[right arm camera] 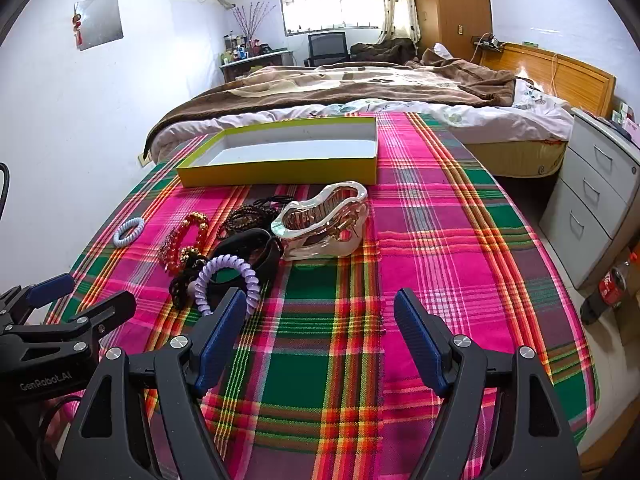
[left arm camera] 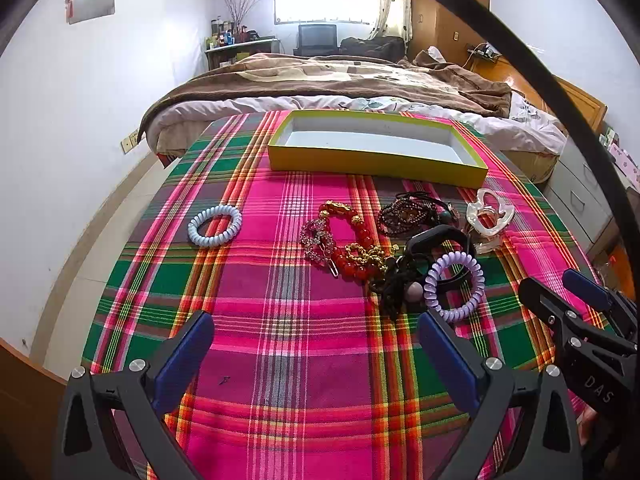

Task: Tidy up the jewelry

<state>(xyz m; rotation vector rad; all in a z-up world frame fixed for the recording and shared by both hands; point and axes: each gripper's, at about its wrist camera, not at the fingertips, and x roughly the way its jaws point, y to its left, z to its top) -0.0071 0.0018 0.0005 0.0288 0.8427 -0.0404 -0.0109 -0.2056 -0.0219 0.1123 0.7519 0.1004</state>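
A pile of jewelry lies on the plaid tablecloth (left arm camera: 280, 320): a red and gold bead bracelet (left arm camera: 352, 240), a rhinestone hair clip (left arm camera: 318, 240), brown bead strands (left arm camera: 400, 216), a black band (left arm camera: 436, 240), a purple coil hair tie (left arm camera: 454, 286) and a clear claw clip (left arm camera: 486, 216). A pale blue coil tie (left arm camera: 215, 225) lies apart on the left. An empty yellow box (left arm camera: 376, 164) stands behind them. My left gripper (left arm camera: 316, 340) is open and empty, short of the pile. My right gripper (right arm camera: 320, 312) is open and empty, right of the purple tie (right arm camera: 228, 280) and near the claw clip (right arm camera: 324, 220).
A bed with a brown blanket (left arm camera: 340, 76) lies beyond the table. A grey drawer unit (right arm camera: 600, 192) and a cola bottle (right arm camera: 612, 280) stand at the right. My right gripper also shows in the left wrist view (left arm camera: 568, 292), and the left one in the right wrist view (right arm camera: 80, 292).
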